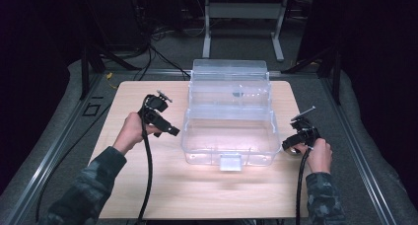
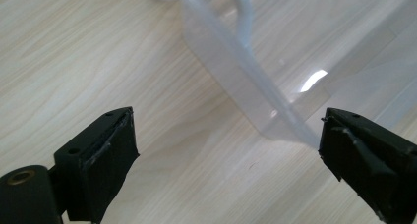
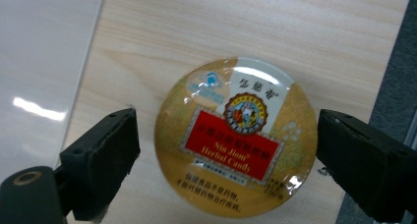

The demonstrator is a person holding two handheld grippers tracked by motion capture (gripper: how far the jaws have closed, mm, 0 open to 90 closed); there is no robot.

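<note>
my right gripper [image 3: 226, 150] hangs jaws apart over the round gold herbal-candy tin [image 3: 236, 135] on the wooden table [image 3: 305, 32], beside the clear plastic box [image 1: 229, 131]; looks light, stiff, slippery; i'd pinch its rim; left gripper [image 2: 226, 155] gapes empty.

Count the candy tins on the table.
1. The round herbal candy tin lies on the wooden table right of the clear plastic box, between the open right gripper's jaws. Others could be hidden.

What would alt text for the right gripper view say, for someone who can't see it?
A round gold candy tin with a red label lies on the wooden table, between the open black fingers of the right gripper, which don't touch it. A clear plastic box sits at the left.
</note>
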